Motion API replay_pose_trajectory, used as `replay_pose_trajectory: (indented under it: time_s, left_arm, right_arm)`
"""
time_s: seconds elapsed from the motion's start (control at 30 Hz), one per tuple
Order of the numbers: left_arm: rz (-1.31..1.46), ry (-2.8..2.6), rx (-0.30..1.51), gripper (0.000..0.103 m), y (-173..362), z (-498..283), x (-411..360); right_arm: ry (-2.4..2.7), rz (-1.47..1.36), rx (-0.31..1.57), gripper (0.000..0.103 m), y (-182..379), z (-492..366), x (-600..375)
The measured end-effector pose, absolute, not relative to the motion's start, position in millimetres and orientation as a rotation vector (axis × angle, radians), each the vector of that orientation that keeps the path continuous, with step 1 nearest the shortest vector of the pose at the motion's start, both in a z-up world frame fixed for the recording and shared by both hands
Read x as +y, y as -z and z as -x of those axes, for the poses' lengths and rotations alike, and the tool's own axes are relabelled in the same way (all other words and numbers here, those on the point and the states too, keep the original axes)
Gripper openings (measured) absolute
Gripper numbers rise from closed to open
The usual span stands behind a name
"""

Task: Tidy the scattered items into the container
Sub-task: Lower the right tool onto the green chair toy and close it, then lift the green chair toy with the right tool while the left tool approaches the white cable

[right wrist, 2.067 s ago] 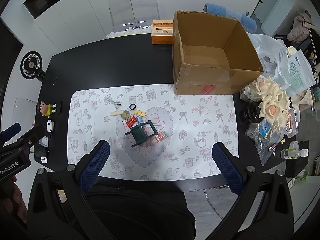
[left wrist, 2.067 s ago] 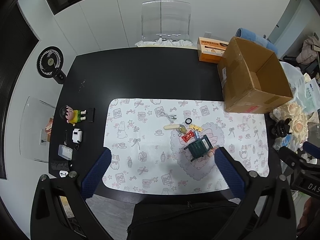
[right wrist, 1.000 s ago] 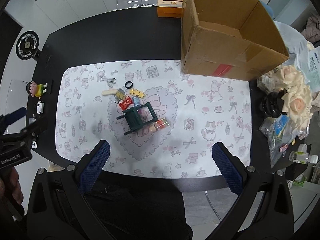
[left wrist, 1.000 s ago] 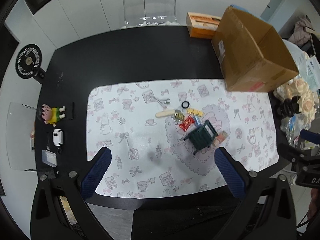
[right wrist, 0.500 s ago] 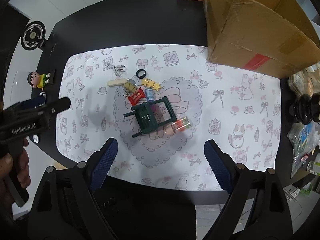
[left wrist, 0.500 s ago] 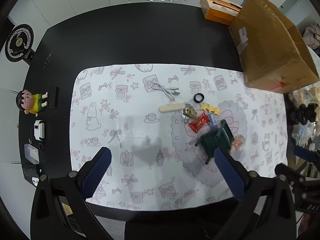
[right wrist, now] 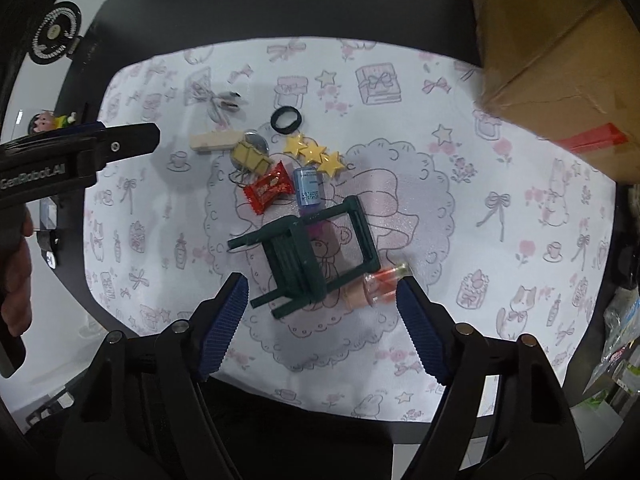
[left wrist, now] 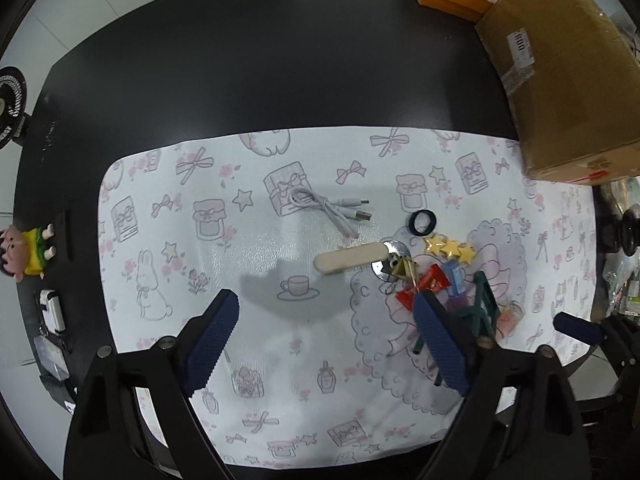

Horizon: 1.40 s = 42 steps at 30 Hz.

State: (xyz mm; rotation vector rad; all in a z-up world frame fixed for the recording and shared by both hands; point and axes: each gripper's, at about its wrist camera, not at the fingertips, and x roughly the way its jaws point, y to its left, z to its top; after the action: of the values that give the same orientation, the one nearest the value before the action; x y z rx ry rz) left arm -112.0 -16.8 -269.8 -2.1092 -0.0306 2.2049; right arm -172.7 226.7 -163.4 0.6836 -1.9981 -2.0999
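Inspecting right gripper (right wrist: 322,300): jaws spread wide, nothing held, poised over the near middle of the patterned mat (right wrist: 500,240).
Nearest item: green toy chair (right wrist: 308,256), tipped on its side just ahead of the right gripper and between the lines of its two fingers.
Chair long axis: judged to run diagonally, legs toward the mat's near-left, open frame toward the far-right; not square to the jaws.
Touching the chair: clear pink-capped tube (right wrist: 376,284) at its right, close to the right finger; blue tube (right wrist: 307,189) at its far side.
Further out: red candy wrapper (right wrist: 269,192), yellow star clip (right wrist: 314,155), black ring (right wrist: 285,119), cream stick (right wrist: 214,141) and white USB cable (right wrist: 216,100), all toward the far-left of the mat.
Left gripper (left wrist: 326,338): jaws wide, empty, over the near-left of the mat; cream stick ahead of it.
Nearer arm: right, for the chair.
Container: cardboard box (right wrist: 560,48) at the mat's far-right corner, well apart from the cluster.
Judgement: wrist turn likely needed before closing on the chair.
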Motion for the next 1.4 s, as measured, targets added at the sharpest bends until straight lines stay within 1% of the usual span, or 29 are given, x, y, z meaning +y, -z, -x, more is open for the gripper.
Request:
replay_pose_trajectory:
  time_s: [0.07, 0.13, 0.2, 0.3, 0.4, 0.5, 0.53, 0.57, 0.6, 0.7, 0.73, 0.77, 0.8, 0.87, 0.9, 0.93, 0.97, 1.4]
  left_arm:
    - [2.107, -2.169, -0.021, 0.084, 281, 118, -15]
    - [2.089, -2.129, 0.009, 0.076, 291, 123, -11]
    - [2.053, -2.078, 0.074, 0.076, 303, 129, -5]
    - [1.973, -2.002, 0.219, 0.076, 317, 136, 5]
    - [1.942, -1.960, 0.271, 0.076, 325, 143, 7]
    - [1.935, -1.945, 0.289, 0.076, 331, 149, 7]
    - [1.933, -1.943, 0.283, 0.072, 333, 152, 7]
    - [1.937, -1.939, 0.272, 0.066, 335, 154, 7]
    - [1.949, -1.932, 0.263, 0.053, 337, 156, 7]
    - [1.961, -1.924, 0.251, 0.052, 340, 160, 10]
    - [1.958, -1.927, 0.252, 0.051, 340, 161, 11]
    - [1.957, -1.929, 0.251, 0.051, 340, 161, 12]
    - [1.958, -1.929, 0.247, 0.050, 340, 161, 12]
    - [1.957, -1.922, 0.215, 0.042, 339, 162, 13]
    - [1.964, -1.910, 0.192, 0.009, 339, 162, 13]
    - [1.978, -1.897, 0.176, 0.004, 341, 162, 13]
    - [1.985, -1.890, 0.167, 0.004, 341, 162, 14]
    - [1.948, -1.947, 0.071, 0.003, 317, 153, 13]
  right_arm:
    - [2.083, -0.704, -1.982, 0.078, 165, 187, 227]
    - [2.066, -0.712, -1.969, 0.078, 166, 197, 226]
    - [2.054, -0.716, -1.955, 0.078, 167, 207, 224]
    - [2.060, -0.738, -1.929, 0.074, 167, 217, 223]
    - [2.056, -0.750, -1.920, 0.070, 168, 226, 223]
    - [2.042, -0.757, -1.916, 0.062, 171, 233, 222]
    - [2.031, -0.758, -1.915, 0.056, 172, 236, 222]
    - [2.021, -0.754, -1.915, 0.054, 173, 239, 221]
    - [2.012, -0.744, -1.917, 0.054, 173, 241, 221]
    - [1.994, -0.709, -1.912, 0.050, 171, 245, 220]
    - [1.982, -0.690, -1.911, 0.043, 170, 246, 220]
    - [1.968, -0.667, -1.913, 0.034, 169, 246, 220]
    - [1.955, -0.649, -1.917, 0.029, 168, 246, 221]
    - [1.943, -0.627, -1.929, 0.022, 167, 244, 222]
    - [1.937, -0.616, -1.936, 0.020, 166, 243, 223]
    - [1.931, -0.604, -1.942, 0.015, 165, 242, 223]
    - [1.925, -0.593, -1.948, 0.011, 165, 241, 224]
    - [1.959, -0.550, -2.023, 0.011, 168, 214, 235]
